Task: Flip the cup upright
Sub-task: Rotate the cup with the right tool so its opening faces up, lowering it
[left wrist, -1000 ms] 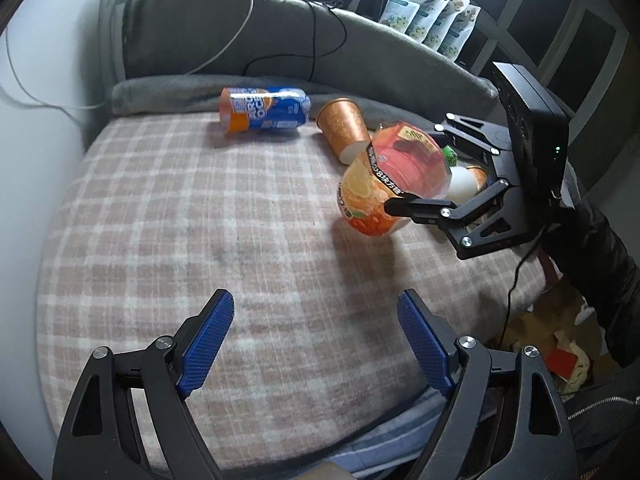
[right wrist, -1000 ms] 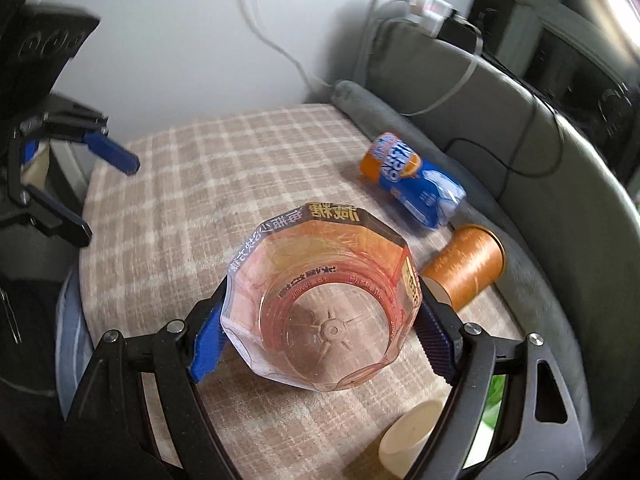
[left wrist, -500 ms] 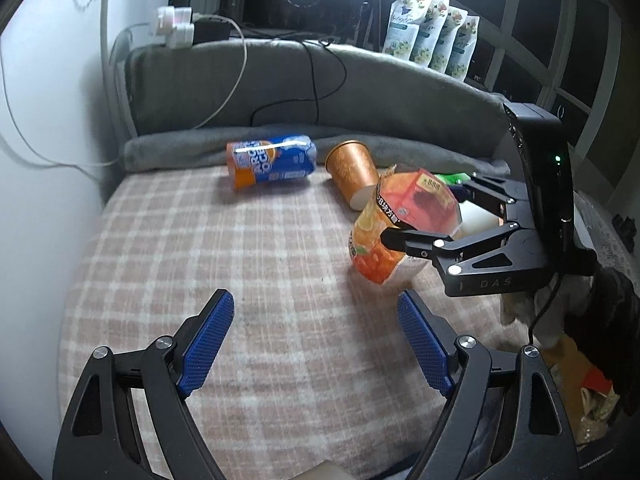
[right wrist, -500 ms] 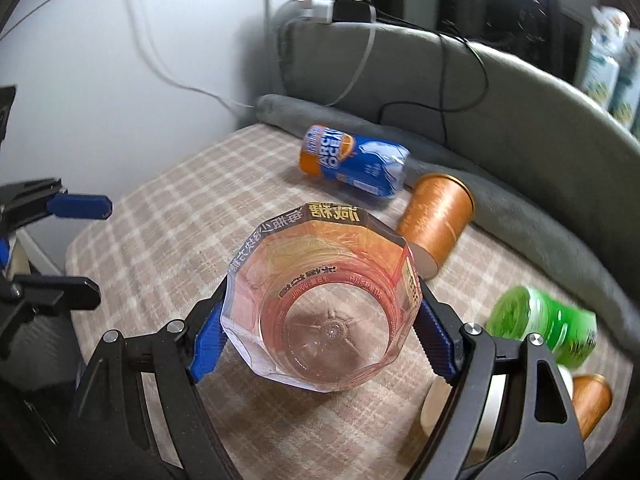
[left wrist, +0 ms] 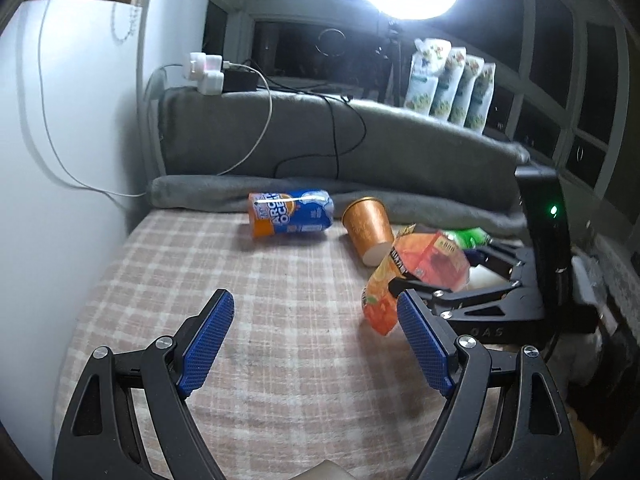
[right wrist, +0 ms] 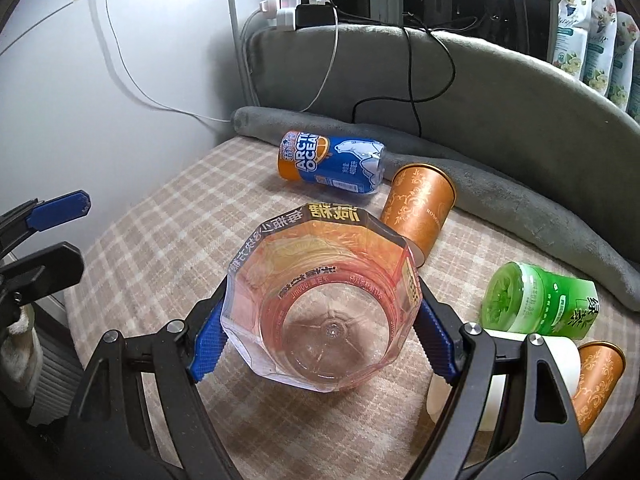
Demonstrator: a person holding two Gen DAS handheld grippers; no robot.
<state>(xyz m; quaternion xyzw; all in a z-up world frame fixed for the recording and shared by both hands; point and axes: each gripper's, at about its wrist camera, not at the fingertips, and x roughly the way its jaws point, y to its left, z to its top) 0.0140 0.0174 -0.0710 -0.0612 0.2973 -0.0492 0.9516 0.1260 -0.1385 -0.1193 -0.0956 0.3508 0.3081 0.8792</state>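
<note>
My right gripper (right wrist: 320, 340) is shut on a clear orange-and-pink plastic cup (right wrist: 320, 300), its blue pads pressed on both sides. The cup is tilted, its open rim toward the camera, its base toward the plaid cloth (right wrist: 180, 220). In the left wrist view the same cup (left wrist: 416, 276) hangs at the right in the right gripper (left wrist: 432, 284), base down-left, close above the cloth. My left gripper (left wrist: 316, 344) is open and empty above the plaid cloth (left wrist: 240, 280), left of the cup.
A blue Arctic Ocean can (right wrist: 332, 162) and an orange paper cup (right wrist: 416, 208) lie on their sides at the back. A green cup (right wrist: 540, 304), a white cup (right wrist: 532, 372) and another orange cup (right wrist: 596, 380) lie at right. A grey padded ledge (right wrist: 520, 92) with cables rims the back.
The right gripper has swung round with the cup and tilted it; the cup's base has come lower toward the cloth. The left gripper has pitched up, staying open.
</note>
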